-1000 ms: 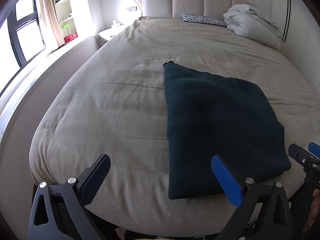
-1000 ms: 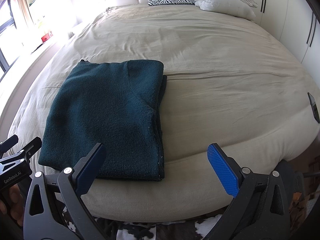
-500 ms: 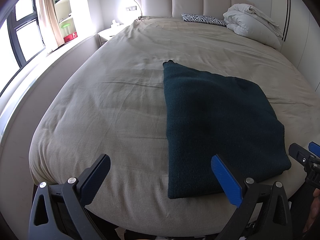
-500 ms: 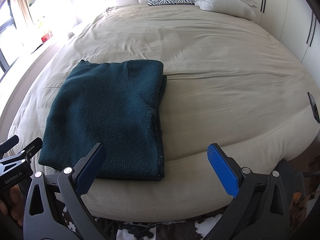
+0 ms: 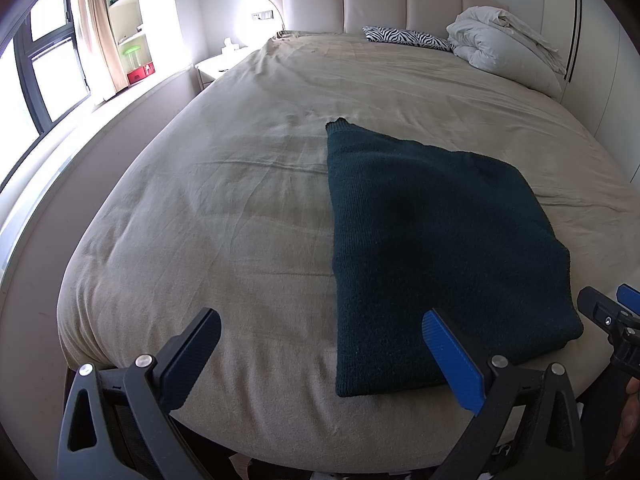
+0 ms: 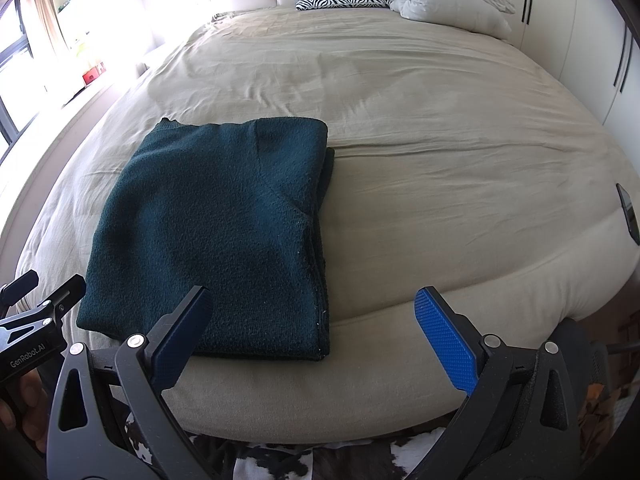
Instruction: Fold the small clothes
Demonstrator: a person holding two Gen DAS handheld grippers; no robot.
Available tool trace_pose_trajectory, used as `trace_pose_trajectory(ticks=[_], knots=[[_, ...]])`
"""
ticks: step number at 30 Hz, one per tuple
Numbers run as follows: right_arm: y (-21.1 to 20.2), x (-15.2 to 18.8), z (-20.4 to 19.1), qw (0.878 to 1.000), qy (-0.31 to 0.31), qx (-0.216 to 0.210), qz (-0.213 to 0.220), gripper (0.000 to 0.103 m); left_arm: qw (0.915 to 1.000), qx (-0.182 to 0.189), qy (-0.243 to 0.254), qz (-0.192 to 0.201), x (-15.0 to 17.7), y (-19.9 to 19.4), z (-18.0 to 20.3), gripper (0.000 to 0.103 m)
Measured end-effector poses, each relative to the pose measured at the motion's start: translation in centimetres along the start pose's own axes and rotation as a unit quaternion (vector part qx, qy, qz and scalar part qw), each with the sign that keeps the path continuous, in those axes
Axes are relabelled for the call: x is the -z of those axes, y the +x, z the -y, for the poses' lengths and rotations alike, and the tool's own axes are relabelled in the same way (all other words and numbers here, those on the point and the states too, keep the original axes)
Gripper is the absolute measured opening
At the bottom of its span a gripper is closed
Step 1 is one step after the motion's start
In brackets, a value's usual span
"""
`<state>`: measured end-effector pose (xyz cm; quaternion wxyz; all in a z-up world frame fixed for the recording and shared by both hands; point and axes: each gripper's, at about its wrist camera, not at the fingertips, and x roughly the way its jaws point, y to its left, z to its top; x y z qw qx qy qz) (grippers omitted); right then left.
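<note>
A dark teal knitted sweater [image 5: 432,240] lies folded into a flat rectangle near the foot of the beige bed [image 5: 240,208]. It also shows in the right wrist view [image 6: 224,232]. My left gripper [image 5: 320,344] is open and empty, held just off the bed's foot edge, left of the sweater's near edge. My right gripper [image 6: 314,320] is open and empty, held off the foot edge by the sweater's near right corner. Neither touches the sweater.
A white duvet [image 5: 504,48] and a zebra-print pillow [image 5: 404,36] lie at the headboard. A dark phone [image 6: 628,212] rests on the bed's right edge. A nightstand [image 5: 220,64] and a window ledge run along the left.
</note>
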<state>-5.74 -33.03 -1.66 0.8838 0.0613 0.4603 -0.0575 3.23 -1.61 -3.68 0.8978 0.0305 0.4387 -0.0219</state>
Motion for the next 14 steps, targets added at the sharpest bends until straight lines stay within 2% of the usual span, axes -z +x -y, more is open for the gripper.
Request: trace_pose_trajectory(ticks=[14], knots=[[0.11,0.02,0.09,1.0,0.0,-0.001,-0.002,0.103,1.0,-0.001,0.001,-0.006,-0.28,0.24,-0.34,0.103]])
